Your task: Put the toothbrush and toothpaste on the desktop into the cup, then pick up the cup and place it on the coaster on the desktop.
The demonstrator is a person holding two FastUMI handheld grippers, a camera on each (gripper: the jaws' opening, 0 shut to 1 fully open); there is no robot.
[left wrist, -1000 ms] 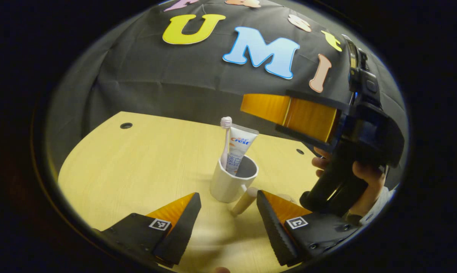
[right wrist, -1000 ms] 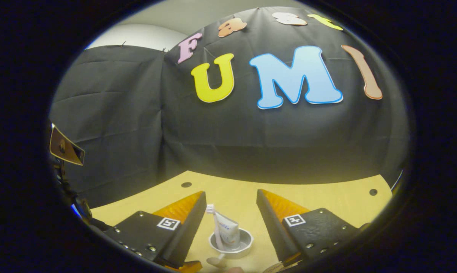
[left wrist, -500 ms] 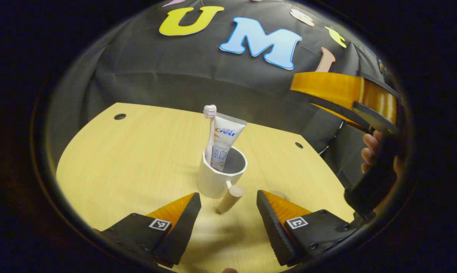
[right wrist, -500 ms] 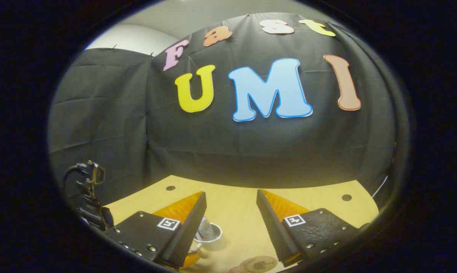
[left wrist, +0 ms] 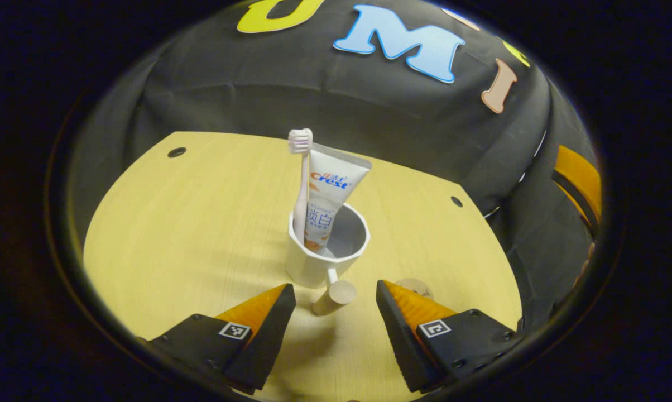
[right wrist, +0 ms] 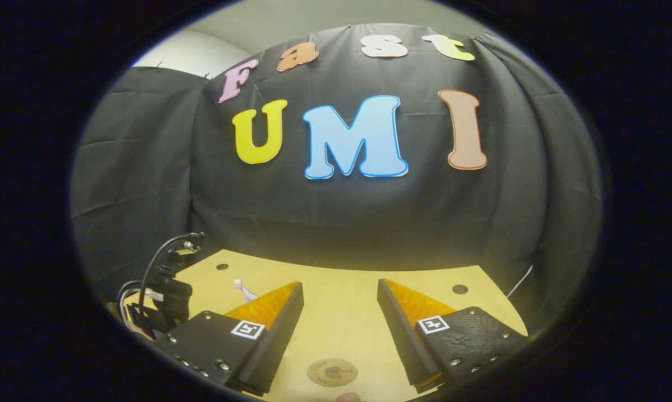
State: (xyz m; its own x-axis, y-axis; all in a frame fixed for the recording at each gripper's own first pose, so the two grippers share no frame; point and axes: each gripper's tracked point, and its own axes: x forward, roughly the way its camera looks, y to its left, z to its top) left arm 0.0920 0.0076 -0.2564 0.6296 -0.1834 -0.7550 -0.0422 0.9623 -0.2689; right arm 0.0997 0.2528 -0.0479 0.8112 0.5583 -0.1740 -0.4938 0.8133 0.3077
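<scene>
Both items stand in the cup; its handle points straight into the left claw, gaping wide, empty; right claw likewise

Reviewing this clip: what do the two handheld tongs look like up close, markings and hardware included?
The left tongs have two wedge-shaped fingers on dark textured mounts, each carrying a small square black-and-white marker. The right tongs are built the same, with silver screws along the mounts. Cables loop from the black device at the table's left edge.
</scene>
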